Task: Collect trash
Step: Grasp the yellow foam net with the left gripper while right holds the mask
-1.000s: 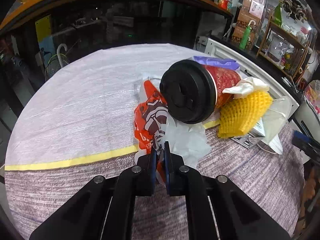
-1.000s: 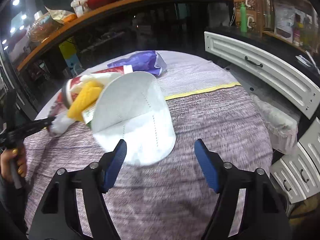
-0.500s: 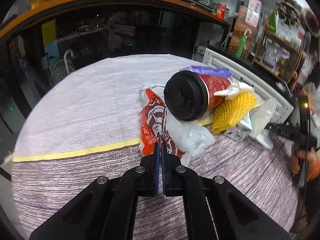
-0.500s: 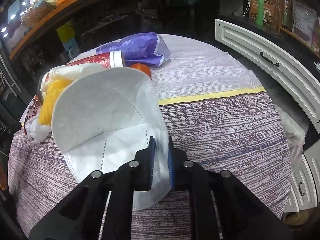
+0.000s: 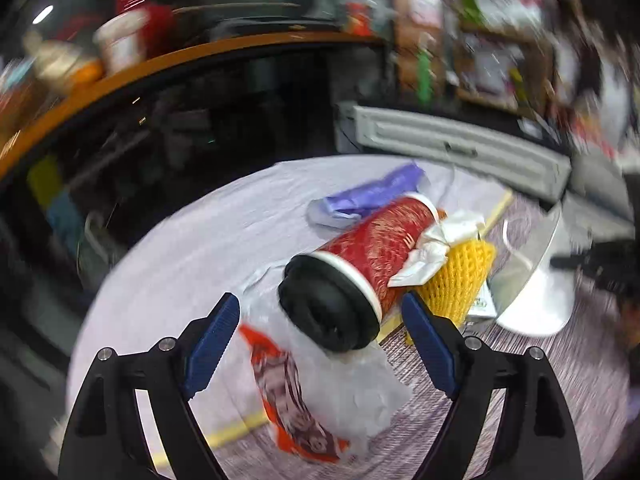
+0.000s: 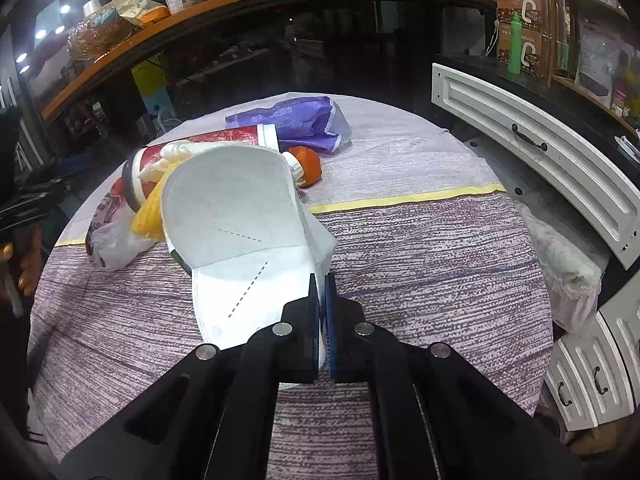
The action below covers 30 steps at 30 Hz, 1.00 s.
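Note:
A pile of trash lies on the round table. In the left wrist view my left gripper is open, its jaws either side of the black lid of a red paper cup lying on its side. An orange wrapper with clear plastic lies below it. Yellow foam netting and a purple bag are beside the cup. My right gripper is shut on the edge of a white face mask, which also shows in the left wrist view.
The tablecloth is purple-striped near me and white beyond a yellow line. White drawers curve along the right. An orange-edged counter with jars stands behind. A small orange object lies by the purple bag.
My left gripper has let go of the orange wrapper, opened wide and moved forward around the cup's lid. My right gripper closed on the mask and lifted its edge.

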### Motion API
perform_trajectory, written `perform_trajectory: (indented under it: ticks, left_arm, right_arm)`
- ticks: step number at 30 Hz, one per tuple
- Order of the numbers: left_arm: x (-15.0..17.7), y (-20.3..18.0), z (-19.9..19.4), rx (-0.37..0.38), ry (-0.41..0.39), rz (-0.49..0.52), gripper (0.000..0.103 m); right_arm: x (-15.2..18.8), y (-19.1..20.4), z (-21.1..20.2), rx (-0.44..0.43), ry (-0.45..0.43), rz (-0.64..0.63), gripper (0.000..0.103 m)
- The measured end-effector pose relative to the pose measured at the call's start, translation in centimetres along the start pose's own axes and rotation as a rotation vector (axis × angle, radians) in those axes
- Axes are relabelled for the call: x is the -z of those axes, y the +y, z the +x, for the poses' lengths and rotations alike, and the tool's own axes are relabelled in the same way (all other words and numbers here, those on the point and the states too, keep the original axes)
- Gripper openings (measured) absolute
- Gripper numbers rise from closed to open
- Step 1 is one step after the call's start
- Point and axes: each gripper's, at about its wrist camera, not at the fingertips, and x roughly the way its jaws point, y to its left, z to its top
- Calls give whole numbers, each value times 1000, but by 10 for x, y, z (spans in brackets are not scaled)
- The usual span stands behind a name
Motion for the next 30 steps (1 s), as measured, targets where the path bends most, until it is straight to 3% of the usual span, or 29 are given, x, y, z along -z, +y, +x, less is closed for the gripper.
perform_trajectory:
  ticks: [4,9,14,17,20,22,23,25,30]
  left_arm:
    - [-23,-5,21,-50,66,120,82]
    - [-28,-26,11,62,24,146,82]
    - [-9,-67,8,153,44,211,65]
    - [-3,-83,25,129,89,234,63]
    - [-2,-81,43,146,128,161,50]
    - [-3,-74,46,181,123,91,27]
    - [-3,-70,46,183,126,64,23]
    - [-1,-67,43,196,125,23,16]
    - [14,-63,23,198,118,-38,14]
  right_arm:
    - [3,1,-8,-17,-19,2,3]
    - [6,-2,-16,-23,-36,26,3]
    - [12,-11,-21,-24,-31,54,3]
    - [16,-14,-23,-25,-30,72,3]
    - [21,-14,-28,-17,-38,68,3]
    - [25,-13,-32,-19,-42,73,3]
    - [27,-13,-34,-22,-42,76,3]
    - [32,-12,-39,-27,-45,78,3]
    - [45,-11,-55,-46,-66,103,3]
